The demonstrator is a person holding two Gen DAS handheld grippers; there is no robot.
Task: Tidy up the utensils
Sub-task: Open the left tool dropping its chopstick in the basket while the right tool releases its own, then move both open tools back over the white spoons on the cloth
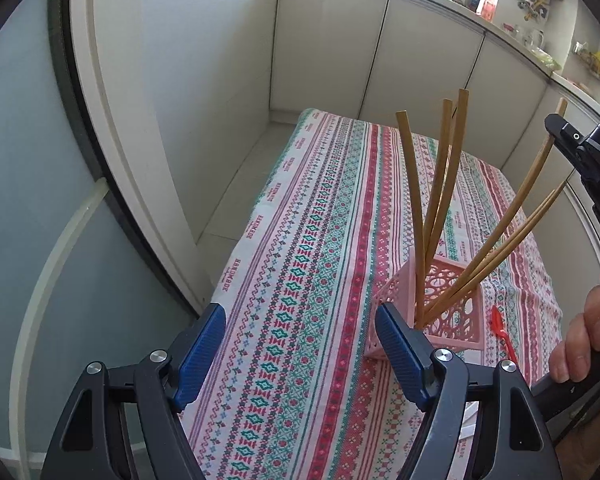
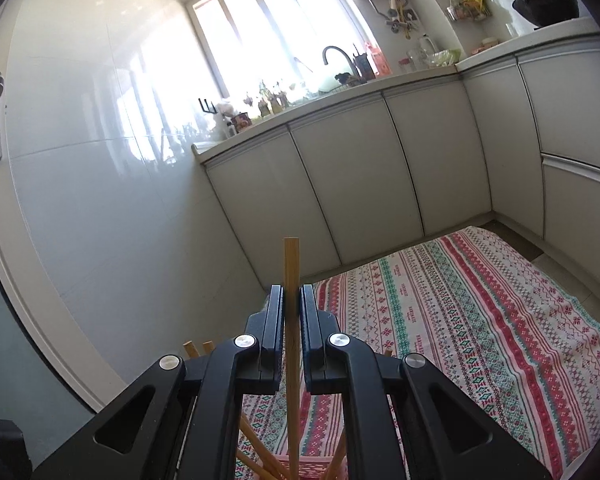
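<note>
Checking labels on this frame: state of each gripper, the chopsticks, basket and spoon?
left gripper: open, empty, beside the basket.
right gripper: shut on held chopstick.
held chopstick: upright between the pads, lower end over the basket.
other chopsticks: standing in the basket, leaning apart.
pink basket: upright on the tablecloth.
red spoon: lying flat on the tablecloth, outside the basket.

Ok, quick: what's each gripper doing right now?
Left gripper: open, nothing between the jaws, beside the pink basket.
Right gripper: shut on one chopstick, held upright.
</note>
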